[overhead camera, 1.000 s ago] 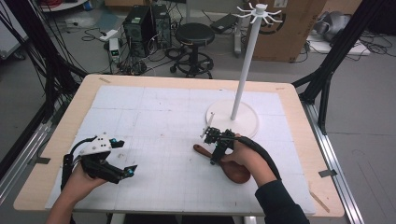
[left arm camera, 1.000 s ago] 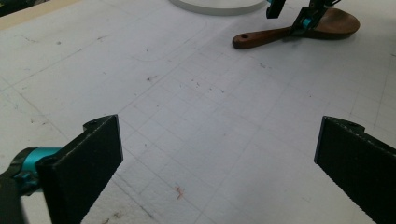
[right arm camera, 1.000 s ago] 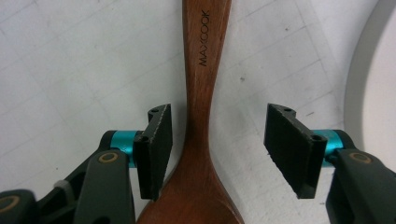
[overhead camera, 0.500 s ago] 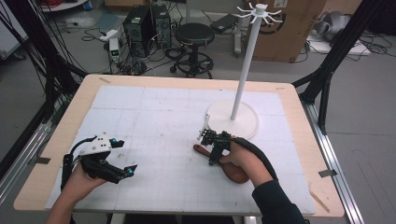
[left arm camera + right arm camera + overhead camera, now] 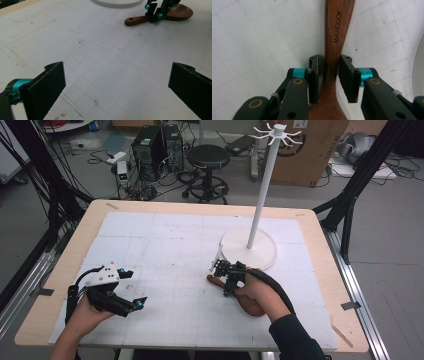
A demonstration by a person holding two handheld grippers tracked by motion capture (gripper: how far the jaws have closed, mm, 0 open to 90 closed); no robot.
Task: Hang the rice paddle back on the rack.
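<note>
A brown wooden spoon (image 5: 216, 280) lies flat on the white mat in front of the stand. In the right gripper view its handle (image 5: 338, 30), stamped MAXCOOK, runs up between the jaws. My right gripper (image 5: 331, 75) points down over the handle; its jaws have just been closing, and both pads now lie against the handle's sides. The high view shows that gripper (image 5: 227, 279) in the person's right hand. My left gripper (image 5: 134, 304) rests at the near left, jaws wide apart (image 5: 117, 82) with bare mat between them. The spoon (image 5: 135, 20) shows far off in the left gripper view.
A white hanger stand with a round base (image 5: 248, 248) and a tall pole topped by hooks (image 5: 272, 132) rises just beyond the spoon. The white gridded mat (image 5: 165, 245) covers the wooden table (image 5: 75, 235). A stool and equipment stand on the floor behind.
The right gripper's jaws have narrowed onto the spoon handle, and the hand shifted slightly. The left gripper has stayed where it was.
</note>
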